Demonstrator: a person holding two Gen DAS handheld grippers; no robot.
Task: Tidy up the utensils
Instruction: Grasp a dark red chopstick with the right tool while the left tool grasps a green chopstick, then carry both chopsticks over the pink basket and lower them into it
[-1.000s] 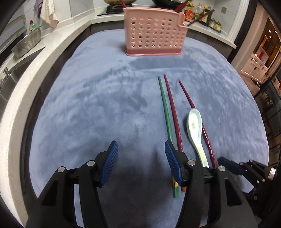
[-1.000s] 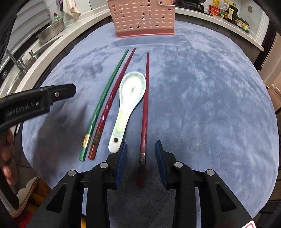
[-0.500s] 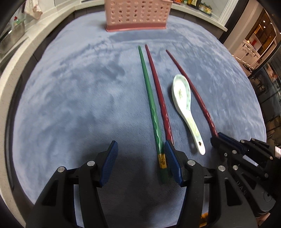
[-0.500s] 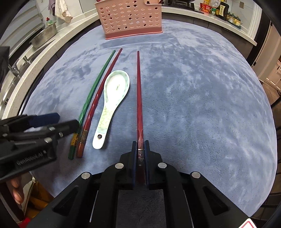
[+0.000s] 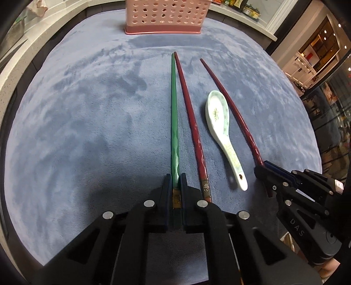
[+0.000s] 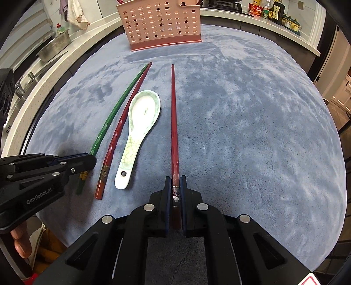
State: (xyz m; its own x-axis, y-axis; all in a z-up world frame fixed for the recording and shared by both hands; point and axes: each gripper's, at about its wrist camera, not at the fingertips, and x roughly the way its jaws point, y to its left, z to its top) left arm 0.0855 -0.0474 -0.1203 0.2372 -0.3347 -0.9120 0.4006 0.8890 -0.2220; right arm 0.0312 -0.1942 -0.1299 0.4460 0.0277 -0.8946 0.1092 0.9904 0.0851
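Both tools have closed since earlier: left tool (image 5: 175,182) closing on green chopstick (image 5: 174,122), right tool (image 6: 175,184) clamps red chopstick (image 6: 174,122) | all utensils, spoon (image 6: 140,122) too, lie on desk | pink holder (image 6: 162,24) awaits; nothing stowed yet

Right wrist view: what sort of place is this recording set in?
Most likely a home kitchen. A pale counter runs around the blue mat, with a metal strainer and a tap on the left and sauce bottles at the back right.
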